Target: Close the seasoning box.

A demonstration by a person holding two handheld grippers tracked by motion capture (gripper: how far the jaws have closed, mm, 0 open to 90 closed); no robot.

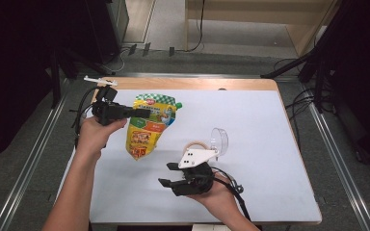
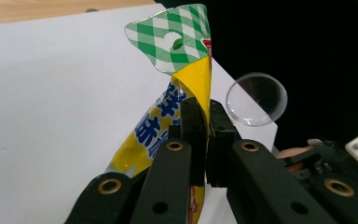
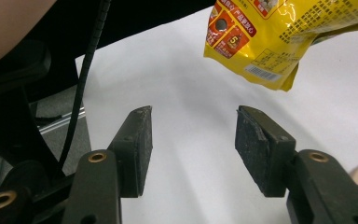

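item: yellow snack pouch (image 1: 149, 126), centre left of the high view, lifted off the white table (image 1: 250, 125). left gripper (image 1: 142, 112): jaws clamped on its side seam; keep it pinched. right gripper (image 3: 192, 140): jaws apart, empty, pouch's lower corner above. tape roll (image 1: 196, 145) and clear lid (image 1: 220, 139) close by; open room right.

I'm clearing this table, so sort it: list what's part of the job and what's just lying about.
In the job:
- yellow pouch, clamped by the left gripper
- right gripper, open, below the pouch's bottom end

Lying about:
- tape roll
- clear round lid
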